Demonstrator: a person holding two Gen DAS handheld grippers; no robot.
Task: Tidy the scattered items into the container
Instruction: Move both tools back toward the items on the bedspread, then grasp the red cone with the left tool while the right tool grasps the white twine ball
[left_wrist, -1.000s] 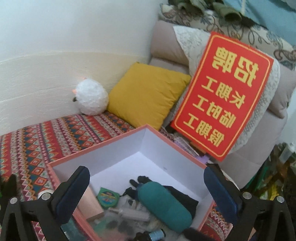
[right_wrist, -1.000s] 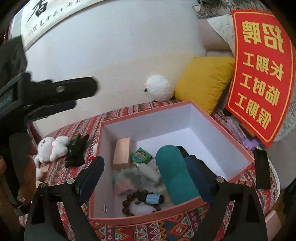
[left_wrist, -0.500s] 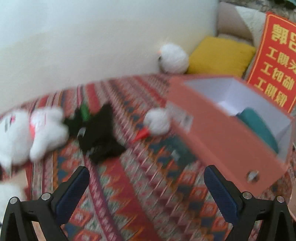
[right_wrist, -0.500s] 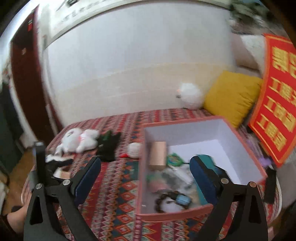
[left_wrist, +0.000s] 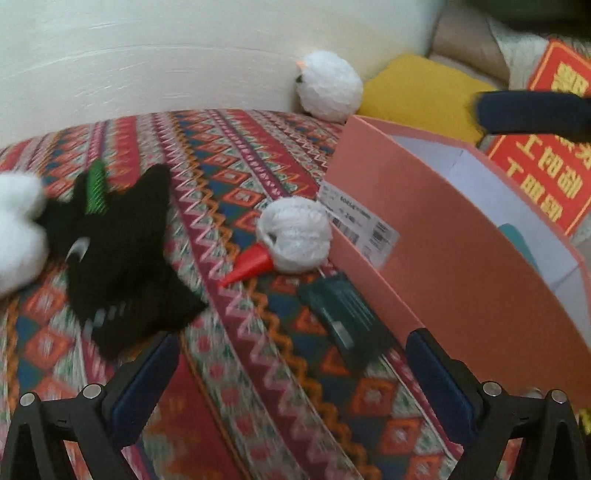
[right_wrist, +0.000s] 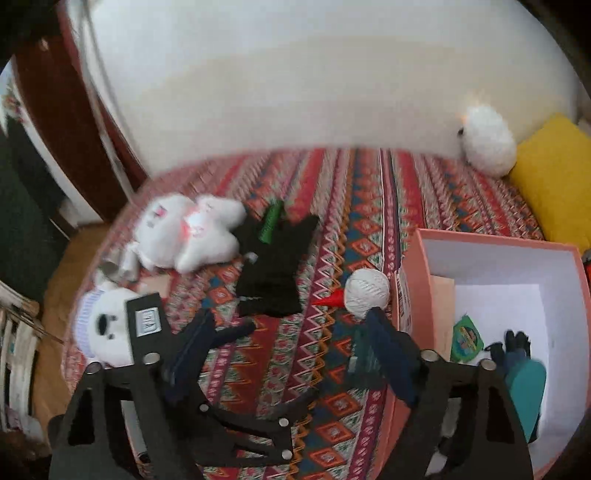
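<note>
The left gripper (left_wrist: 288, 373) hangs with jaws spread wide and empty, low over a patterned bedspread (left_wrist: 229, 155). Just ahead of its right finger lies a dark green flat case (left_wrist: 345, 314), close against the outer wall of the pink box (left_wrist: 454, 258); blur makes its make hard to tell, but it looks stiff and thin, best pinched across its narrow width. Beyond it, touching the box wall, sits a ball of white yarn (left_wrist: 295, 236) on a red cone, light and springy, likely safest taken around the ball. Ahead to the left sprawls a black glove (left_wrist: 122, 258), limp cloth that should bunch under any pinch, with a green ribbed cuff showing.

The right gripper (right_wrist: 291, 354) is likewise wide open and holds nothing, hanging above and behind the left one. To its right the box already holds a teal pouch (right_wrist: 524, 384) and a green round tin (right_wrist: 468, 338). Farther left lie white plush toys (right_wrist: 188, 236). The soft bed gives under pressure; a pale wall and yellow cushion (left_wrist: 417, 92) close the scene.
</note>
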